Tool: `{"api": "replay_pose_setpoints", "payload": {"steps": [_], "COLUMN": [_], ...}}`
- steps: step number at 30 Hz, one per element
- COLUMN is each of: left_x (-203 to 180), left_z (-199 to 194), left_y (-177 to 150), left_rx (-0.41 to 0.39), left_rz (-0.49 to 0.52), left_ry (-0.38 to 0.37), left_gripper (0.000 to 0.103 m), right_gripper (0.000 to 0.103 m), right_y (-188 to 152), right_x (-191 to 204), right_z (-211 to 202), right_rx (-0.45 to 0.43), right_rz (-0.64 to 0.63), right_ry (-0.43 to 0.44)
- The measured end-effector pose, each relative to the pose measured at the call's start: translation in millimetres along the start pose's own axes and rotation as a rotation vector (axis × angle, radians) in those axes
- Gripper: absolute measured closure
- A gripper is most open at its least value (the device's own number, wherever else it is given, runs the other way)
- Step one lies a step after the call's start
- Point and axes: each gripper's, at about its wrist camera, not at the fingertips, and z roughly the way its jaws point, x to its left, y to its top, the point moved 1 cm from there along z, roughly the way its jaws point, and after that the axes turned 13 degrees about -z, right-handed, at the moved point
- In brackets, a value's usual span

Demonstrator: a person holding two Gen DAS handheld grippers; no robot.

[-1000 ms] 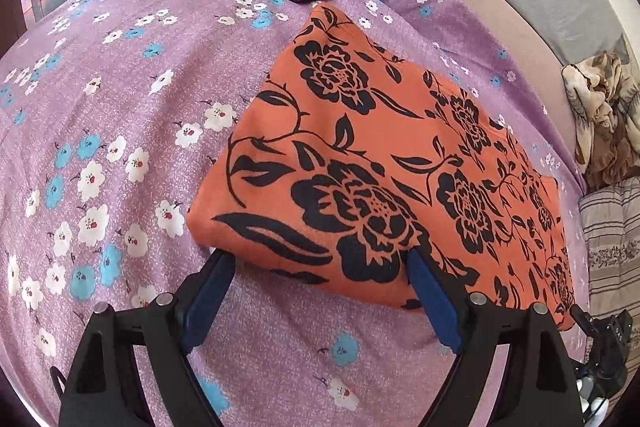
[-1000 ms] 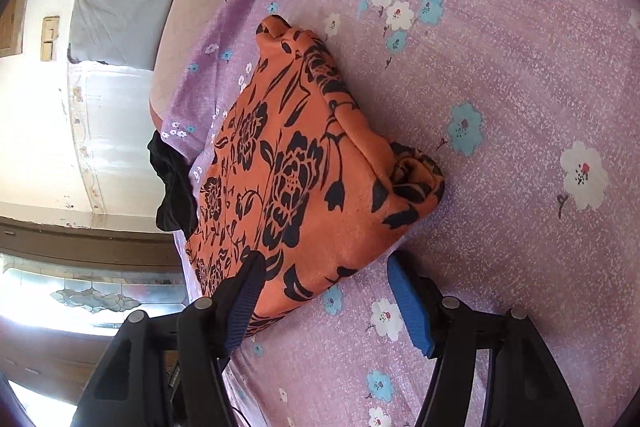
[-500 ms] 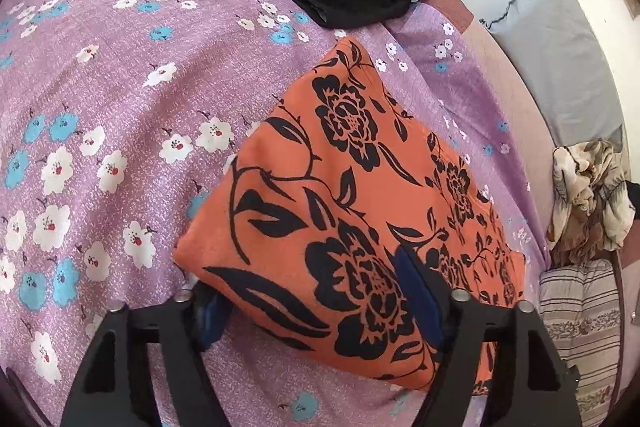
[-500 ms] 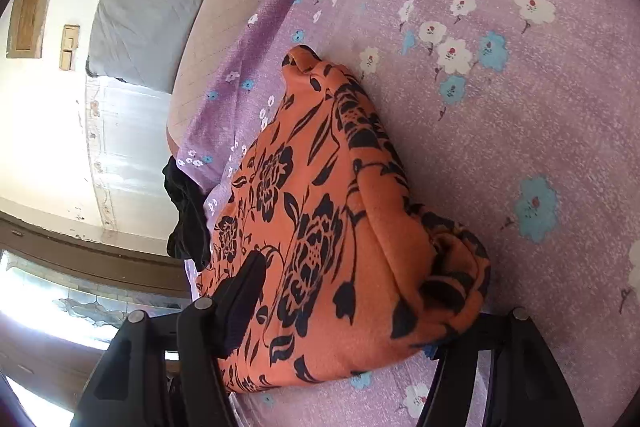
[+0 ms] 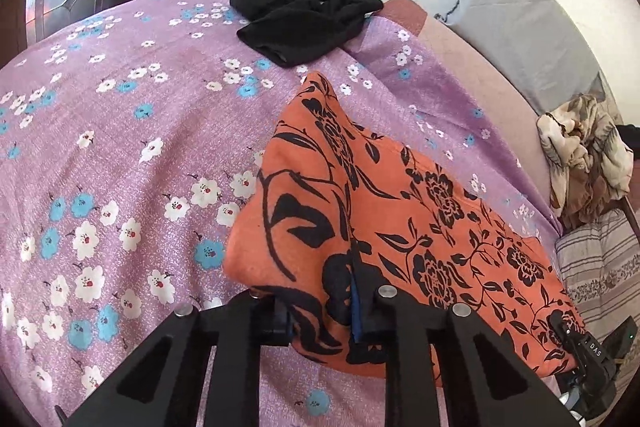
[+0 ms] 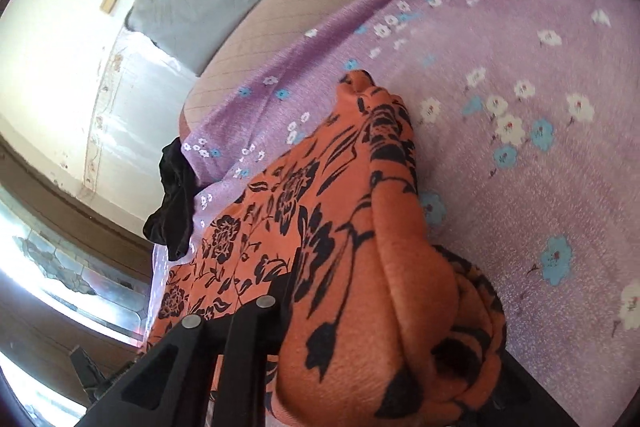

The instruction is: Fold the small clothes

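Bed: the purple floral sheet point(image 5: 120, 155) fills most of both views and carries everything of yours. No containers show; the sheet is the only holding surface. It bears two garments, counted below.

Along the wall side you have one grey cushion point(image 5: 532, 23), one crumpled beige patterned blanket point(image 5: 580, 163) and one striped pillow point(image 5: 600, 267), all at the bed's far edge, well apart from your left gripper.

Garment 1, the task item: one orange cloth with black flowers point(image 5: 420, 211). It lies roughly mid-sheet, folded into a thick pad, with one end lifted off the sheet at each gripper. In the right wrist view the near end bunches into rounded rolls point(image 6: 400, 267), and the far corner stands up in a small peak.

Garment 2: one black garment point(image 5: 304, 15), crumpled in a heap near the far edge of the sheet, apart from the orange cloth.

Your left gripper point(image 5: 324, 311): fingers drawn close together, pinching a fold of the orange cloth at its near corner; a strip of blue pad point(image 5: 355, 311) shows against the fabric.

Your right gripper point(image 6: 384, 339): one black finger point(image 6: 280, 291) presses the left flank of the bunched end; the other is hidden beneath the fabric. The bundle sits clamped between them, filling the gap.

Count: grippers 2, garments 2, cushion 1, blanket 1, pillow 1.
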Motion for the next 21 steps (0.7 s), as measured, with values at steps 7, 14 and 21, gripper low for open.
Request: {"api": "replay_pose_setpoints", "payload": {"steps": [7, 14, 21], "left_x": [30, 64, 97], "left_z": [-26, -30, -76], "left_y": [-25, -11, 19], "left_rx": [0.100, 0.195, -0.015], "left_rz": [0.056, -0.063, -0.144], "left_ry": [0.025, 0.029, 0.144], "left_gripper": [0.079, 0.057, 0.041], "right_gripper": [0.084, 0.076, 0.053], "right_y": [-22, -36, -18], "right_x": [7, -49, -71], "right_z": [-43, -16, -86], "right_rx": [0.067, 0.280, 0.173], "right_rz": [-0.027, 0.293, 0.298], "right_ry": [-0.009, -0.005, -0.176]}}
